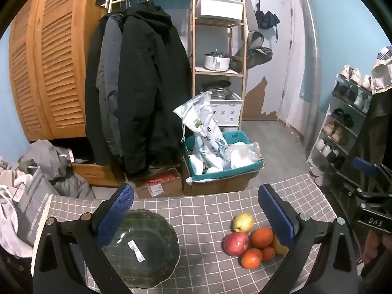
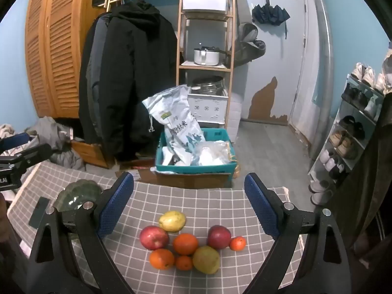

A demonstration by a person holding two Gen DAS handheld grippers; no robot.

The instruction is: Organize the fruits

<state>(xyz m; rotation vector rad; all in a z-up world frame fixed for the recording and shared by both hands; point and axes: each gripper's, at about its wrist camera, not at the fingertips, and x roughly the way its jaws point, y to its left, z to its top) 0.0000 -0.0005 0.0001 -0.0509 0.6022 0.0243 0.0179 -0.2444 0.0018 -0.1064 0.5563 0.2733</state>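
- While both pairs of tongs hang over the counter (image 2: 196, 203) with its grey checked cloth, neither has hold of anything: the right tongs (image 2: 188, 205) stand wide apart above the fruit, and the left tongs (image 1: 196, 218) gape just as wide, one blue pad over the dark green scalloped glass bowl (image 1: 144, 250).
- The fruit lies in one tight cluster between the right pads: a yellow-green pear (image 2: 172, 221) at the back, a red apple (image 2: 153, 237) touching it, a large orange (image 2: 185, 244) in the middle, a darker red apple (image 2: 218, 236), a second greenish pear (image 2: 206, 259), another orange (image 2: 161, 259) and two small tangerines (image 2: 237, 243).
- Judged by look, the apples and oranges are firm, round and likely to roll; a hold across the widest part seems safest. The pears may bruise, so a lighter squeeze would suit them.
- The small tangerines look light and easy to knock aside.
- Because the pieces touch, closing on a middle one risks pushing its neighbours; the outer ones look freer.
- The bowl is empty, sits well apart to the left, and bears a white sticker (image 1: 136, 246); being glass, it could slide or chip.
- Beyond the counter's edge stand a teal crate (image 2: 220, 134) with a white rice sack (image 2: 178, 122), dark coats (image 2: 127, 73) and a shoe rack (image 2: 352, 132), none in the way.
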